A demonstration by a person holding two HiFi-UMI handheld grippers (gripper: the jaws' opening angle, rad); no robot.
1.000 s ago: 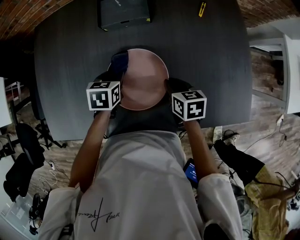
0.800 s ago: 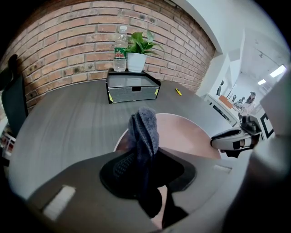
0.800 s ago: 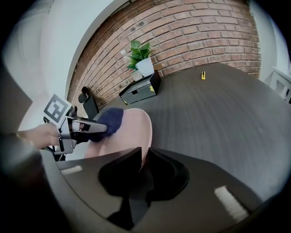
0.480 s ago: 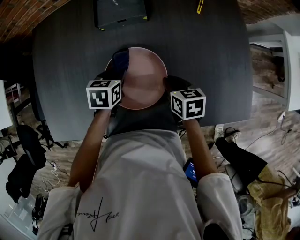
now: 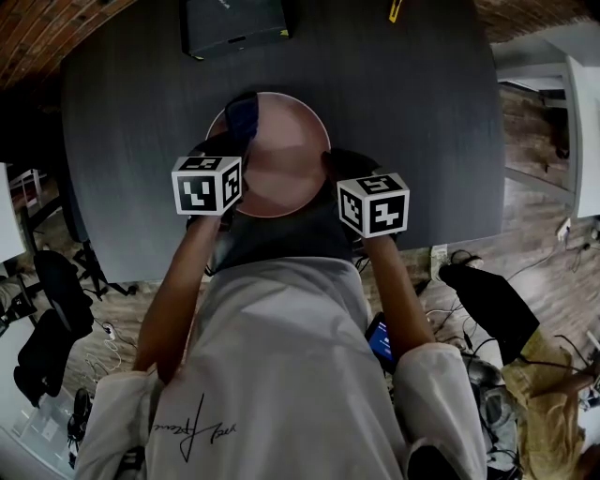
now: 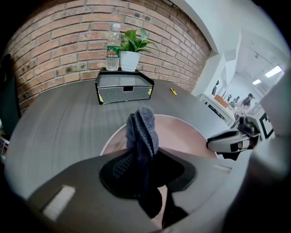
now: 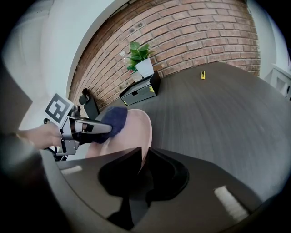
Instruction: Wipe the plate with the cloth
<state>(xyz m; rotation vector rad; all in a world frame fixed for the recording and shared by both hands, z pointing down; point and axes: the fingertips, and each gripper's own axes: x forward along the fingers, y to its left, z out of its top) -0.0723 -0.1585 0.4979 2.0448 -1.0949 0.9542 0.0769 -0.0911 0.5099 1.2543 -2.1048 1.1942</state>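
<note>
A round pink plate (image 5: 281,164) lies on the dark table in front of me. My left gripper (image 5: 236,141) is shut on a folded dark blue cloth (image 5: 243,117), which rests on the plate's far left part. In the left gripper view the cloth (image 6: 142,132) stands up between the jaws over the plate (image 6: 182,136). My right gripper (image 5: 330,169) is shut on the plate's right rim. In the right gripper view the plate's edge (image 7: 144,132) runs into the closed jaws, and the left gripper with the cloth (image 7: 113,120) shows beyond.
A grey drawer box (image 5: 234,23) stands at the table's far side, with a potted plant (image 6: 129,50) and a water bottle (image 6: 112,45) behind it. A small yellow object (image 5: 395,11) lies at the far right. A brick wall backs the table (image 5: 412,112).
The cloth has slid a little to the right over the plate's far left part. The right gripper has kept its grip on the rim.
</note>
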